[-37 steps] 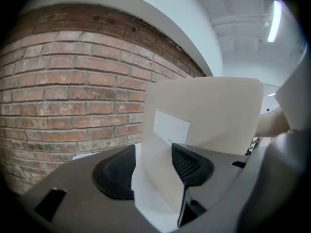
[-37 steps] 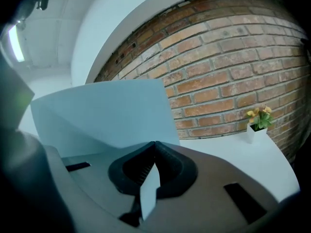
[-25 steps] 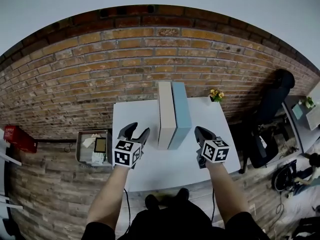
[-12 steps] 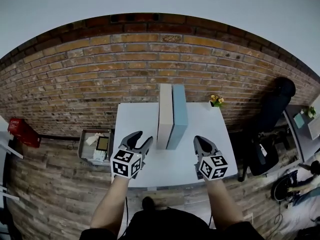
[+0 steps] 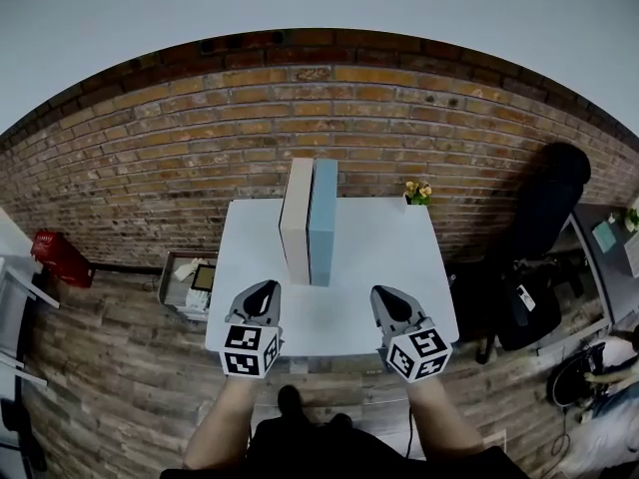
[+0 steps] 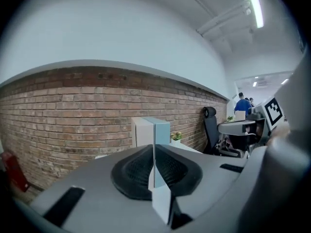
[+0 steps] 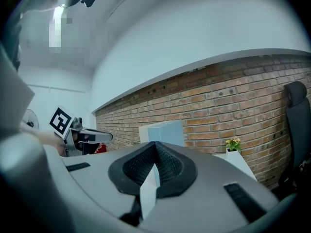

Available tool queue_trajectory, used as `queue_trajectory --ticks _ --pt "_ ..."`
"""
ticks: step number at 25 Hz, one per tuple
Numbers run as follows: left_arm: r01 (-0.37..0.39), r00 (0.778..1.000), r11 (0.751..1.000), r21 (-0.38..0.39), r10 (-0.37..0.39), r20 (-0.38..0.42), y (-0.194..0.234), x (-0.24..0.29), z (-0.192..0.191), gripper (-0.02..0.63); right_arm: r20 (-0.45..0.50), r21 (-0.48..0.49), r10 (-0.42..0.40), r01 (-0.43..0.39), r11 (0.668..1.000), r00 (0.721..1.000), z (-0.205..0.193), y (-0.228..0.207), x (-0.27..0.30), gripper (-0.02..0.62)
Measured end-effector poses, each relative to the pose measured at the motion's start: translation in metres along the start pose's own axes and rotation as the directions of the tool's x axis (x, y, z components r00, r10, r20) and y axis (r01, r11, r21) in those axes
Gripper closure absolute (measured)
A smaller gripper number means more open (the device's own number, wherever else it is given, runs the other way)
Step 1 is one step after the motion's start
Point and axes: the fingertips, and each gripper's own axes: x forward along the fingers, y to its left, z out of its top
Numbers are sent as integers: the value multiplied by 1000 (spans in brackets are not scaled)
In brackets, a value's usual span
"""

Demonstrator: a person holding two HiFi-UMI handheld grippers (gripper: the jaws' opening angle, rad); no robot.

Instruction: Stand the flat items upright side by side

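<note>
At the middle of the table (image 5: 379,267), toward its back edge, the cream book (image 5: 296,223) and the blue book (image 5: 321,223) stand upright, faces touching. The standing step looks finished. The left gripper (image 5: 262,289) and right gripper (image 5: 385,295) hang over the near edge, well apart from the pair. The left jaws have just been closing and meet on nothing; the right jaws are also pressed together, empty. Any next move calls only for not nudging the books. Bare tabletop lies either side; a flower pot (image 5: 414,193) sits at the back right corner.
</note>
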Motion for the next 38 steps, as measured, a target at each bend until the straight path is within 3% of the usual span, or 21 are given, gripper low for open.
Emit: queue_trajectory --ticks 3,7,11,17,26,38 --pt "-35 999 999 -18 35 4 -5 -11 7 586 19 -1 4 -4 1000 1000 9 1 -11 580" --pt "-22 998 999 -26 24 50 -5 -26 27 589 64 0 -10 10 1000 998 32 3 -16 580" --pt "2 993 1000 3 -3 118 0 -33 55 589 95 2 -33 33 999 995 52 7 -13 580" --pt "22 989 999 50 -29 147 18 -34 75 589 122 -38 -36 41 998 992 78 24 0 580" --pt "32 985 999 -9 -30 168 36 -35 70 589 86 -67 -25 30 997 996 73 46 12 580" --pt "48 986 998 -29 -43 161 53 -42 57 589 59 -58 -36 39 998 998 60 60 17 580"
